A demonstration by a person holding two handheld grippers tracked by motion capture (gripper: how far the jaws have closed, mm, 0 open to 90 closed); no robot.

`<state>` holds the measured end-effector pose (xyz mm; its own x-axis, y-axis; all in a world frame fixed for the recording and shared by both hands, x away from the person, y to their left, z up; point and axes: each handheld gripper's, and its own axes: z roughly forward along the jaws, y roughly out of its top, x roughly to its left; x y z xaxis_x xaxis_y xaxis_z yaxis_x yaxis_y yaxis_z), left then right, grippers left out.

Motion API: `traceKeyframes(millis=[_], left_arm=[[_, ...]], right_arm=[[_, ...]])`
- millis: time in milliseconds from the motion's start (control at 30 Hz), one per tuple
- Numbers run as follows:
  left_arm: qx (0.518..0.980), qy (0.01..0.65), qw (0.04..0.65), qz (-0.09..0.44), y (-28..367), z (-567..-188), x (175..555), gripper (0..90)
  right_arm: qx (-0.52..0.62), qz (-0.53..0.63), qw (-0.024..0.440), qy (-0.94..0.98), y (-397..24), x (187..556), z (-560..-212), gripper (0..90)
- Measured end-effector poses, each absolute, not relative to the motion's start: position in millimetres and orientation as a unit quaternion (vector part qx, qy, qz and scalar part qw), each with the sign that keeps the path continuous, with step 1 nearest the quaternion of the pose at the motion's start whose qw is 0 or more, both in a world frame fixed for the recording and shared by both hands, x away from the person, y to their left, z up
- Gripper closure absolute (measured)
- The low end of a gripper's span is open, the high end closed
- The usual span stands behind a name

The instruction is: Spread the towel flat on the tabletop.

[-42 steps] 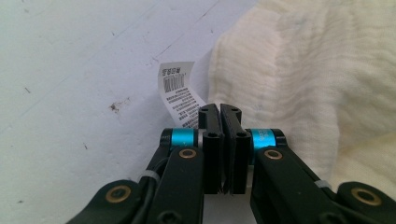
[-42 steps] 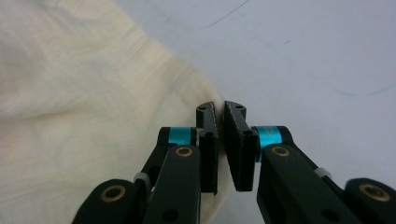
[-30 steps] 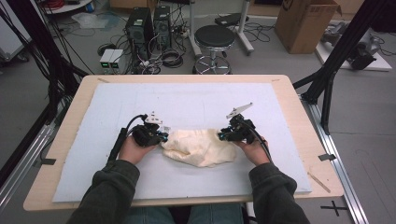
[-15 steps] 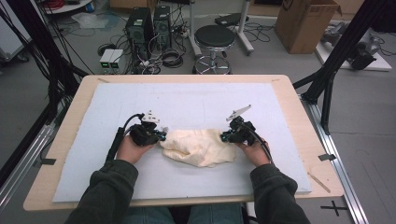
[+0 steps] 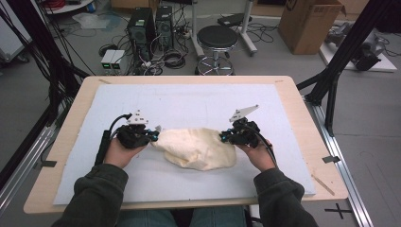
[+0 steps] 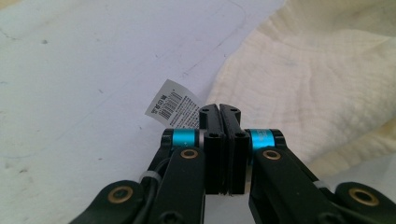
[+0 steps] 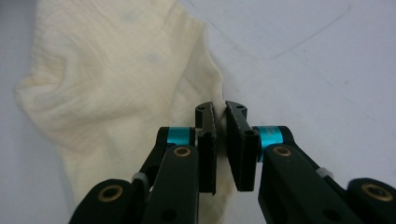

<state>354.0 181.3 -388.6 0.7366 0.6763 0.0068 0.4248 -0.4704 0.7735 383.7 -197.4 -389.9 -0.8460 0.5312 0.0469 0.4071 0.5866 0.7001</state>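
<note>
A crumpled cream cloth (image 5: 198, 149) lies in the middle of the white mat, between my two grippers. My left gripper (image 5: 152, 134) is at its left corner. In the left gripper view the jaws (image 6: 219, 109) are pressed together on that corner, and a white printed label (image 6: 175, 105) sticks out beside them. My right gripper (image 5: 223, 137) is at the cloth's right end. Its jaws (image 7: 219, 107) have just been closing and now pinch the thin cloth edge (image 7: 218, 93). The rest of the cloth (image 7: 107, 79) hangs away to the left in that view.
The white mat (image 5: 189, 99) covers most of the wooden table (image 5: 293, 94). On the floor beyond the far edge are a black stool (image 5: 216, 38), computer cases (image 5: 151, 23), cables and a cardboard box (image 5: 307, 23). Black frame posts stand at both sides.
My left hand has drawn slightly to the left and both hands have risen a little, lifting the cloth's two ends. The cloth's middle still rests on the mat.
</note>
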Motion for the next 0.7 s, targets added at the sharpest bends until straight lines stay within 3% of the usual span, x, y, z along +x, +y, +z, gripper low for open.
traceKeyframes(millis=[300,400,500,533,567,600,700], left_arm=[[0.83,0.329,0.414,0.177,197.5,-374.3,346.4,88.1],[0.805,0.357,0.43,0.199,199.8,-367.4,369.5,88.2],[0.78,0.39,0.426,0.242,193.3,-355.5,413.5,87.8],[0.769,0.404,0.425,0.253,191.7,-351.7,428.4,85.4],[0.758,0.422,0.425,0.257,190.6,-349.5,440.8,74.6],[0.755,0.43,0.426,0.253,190.2,-348.9,448.5,67.3],[0.758,0.428,0.429,0.24,192.1,-353.1,451.1,66.9]], right_arm=[[0.23,0.376,0.084,0.894,-183.7,377.0,-368.7,83.2],[0.24,0.374,0.103,0.89,-185.2,392.6,-361.6,83.9],[0.275,0.376,0.145,0.873,-186.6,434.4,-340.9,83.8],[0.296,0.374,0.161,0.864,-186.2,452.4,-331.8,81.0],[0.32,0.374,0.18,0.852,-187.1,469.0,-324.2,66.8],[0.345,0.378,0.193,0.837,-188.2,482.0,-319.2,59.9],[0.353,0.378,0.188,0.835,-190.6,492.1,-318.0,60.0]])
